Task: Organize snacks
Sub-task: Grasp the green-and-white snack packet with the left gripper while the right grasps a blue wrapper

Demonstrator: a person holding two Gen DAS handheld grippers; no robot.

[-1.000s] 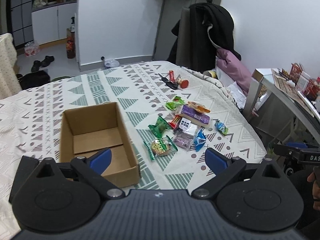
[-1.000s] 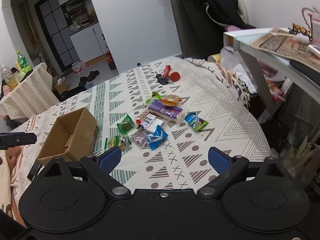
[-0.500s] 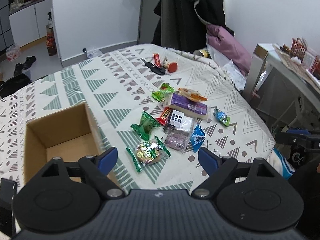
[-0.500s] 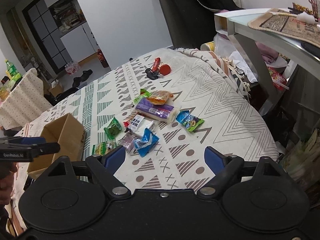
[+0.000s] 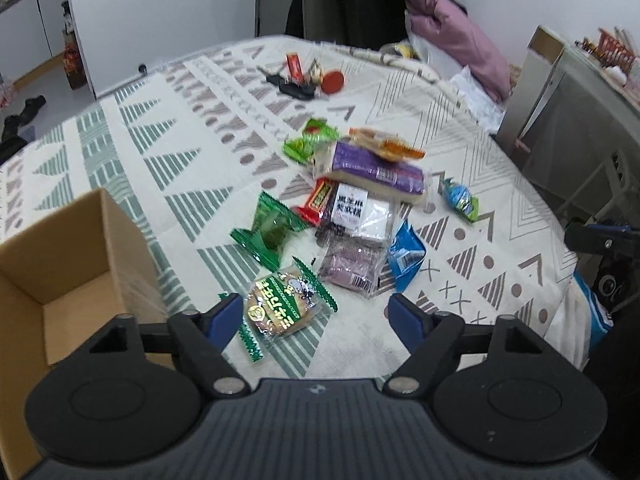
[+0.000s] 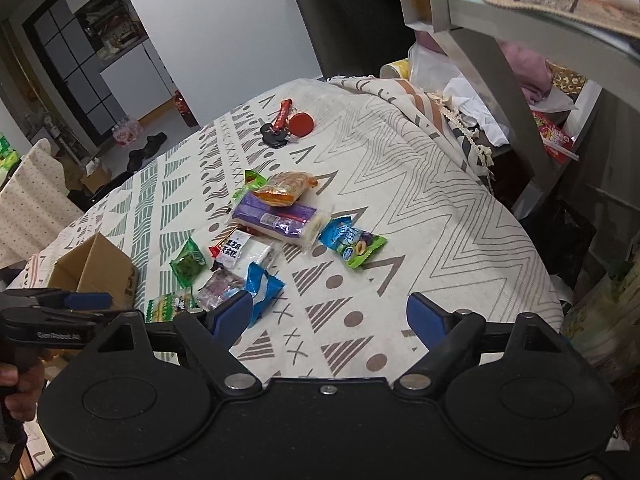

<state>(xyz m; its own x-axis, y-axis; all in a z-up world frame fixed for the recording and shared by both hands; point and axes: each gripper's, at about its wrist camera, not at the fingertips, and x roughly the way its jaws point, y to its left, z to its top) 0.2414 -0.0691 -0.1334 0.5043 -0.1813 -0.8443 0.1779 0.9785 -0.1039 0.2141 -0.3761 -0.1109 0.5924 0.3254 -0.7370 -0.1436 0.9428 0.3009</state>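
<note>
Left wrist view: my left gripper [image 5: 316, 316] sat low-centre of frame w/ jaws spread wide, nothing between them. Just ahead of the left blue pad lay the round cookie pack [image 5: 280, 307] in green-edged wrapper, nearly touching that pad but not gripped. Cardboard box [image 5: 60, 256] filled lower left, open top; what I could see of the inside looked empty. Rest of the snacks were piled mid-frame on the patterned cloth [image 5: 168, 160]: dark green packet [image 5: 268, 232], purple bar [image 5: 372, 168], white labelled pack [image 5: 360, 210], blue packet [image 5: 406, 256], small blue-green candy [image 5: 460, 199] off to the right by itself. Keys w/ a red tag [image 5: 308, 78] sat upper centre, well apart from the pile.

Right wrist view: right gripper [image 6: 330, 316] was also wide open & empty, bottom-centre. Blue packet [image 6: 262, 290] lay just beyond its left pad. Blue-green candy [image 6: 352, 244] was mid-frame, apart from the pile. Box [image 6: 94, 264] showed at left edge, w/ the left gripper [image 6: 92, 301] poking in beside it.

Step, as I judged it: approach for the first pick, no snack boxed yet afaict. Next move prob needed the left gripper shifted a bit left & down to straddle the cookie pack, close on it, then lift over the box wall. Thin crinkly wrapper, so a pinch could slip.
</note>
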